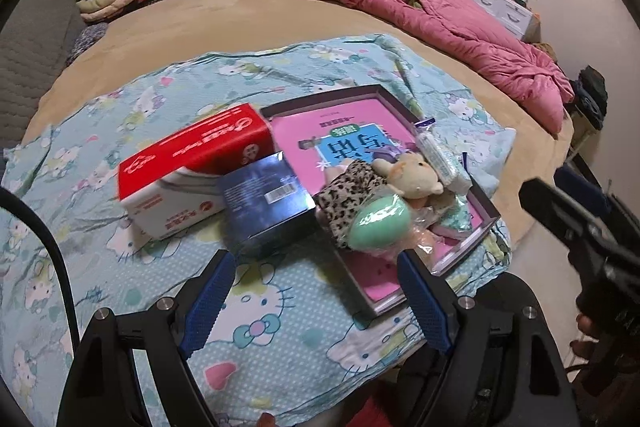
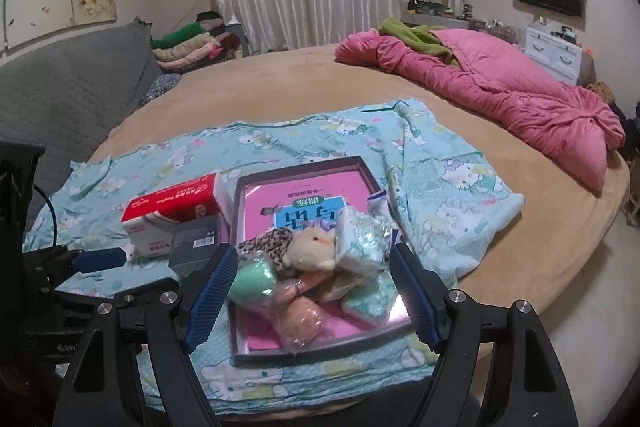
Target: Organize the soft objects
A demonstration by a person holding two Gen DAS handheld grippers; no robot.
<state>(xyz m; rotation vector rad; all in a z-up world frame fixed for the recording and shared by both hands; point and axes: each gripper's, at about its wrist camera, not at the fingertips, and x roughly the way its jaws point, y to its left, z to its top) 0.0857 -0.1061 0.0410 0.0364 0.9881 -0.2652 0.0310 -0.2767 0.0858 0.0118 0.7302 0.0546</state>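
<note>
Not much legible tbh. Pink booklet (image 1: pixel 352 131) in the shallow box (image 2: pixel 356 163): big Chinese chars on a blue panel, upside down from both cams, can't make them out. Red/white tissue box (image 1: pixel 192 167): white script logo + small Chinese print on the side, too blurry to read. Dark blue box (image 1: pixel 266 203): barcode sticker (image 1: pixel 280 193) + rows of fine print, digits too small. "Gen…" on black gear (image 2: pixel 66 349), lower left of right cam, cut off.
</note>
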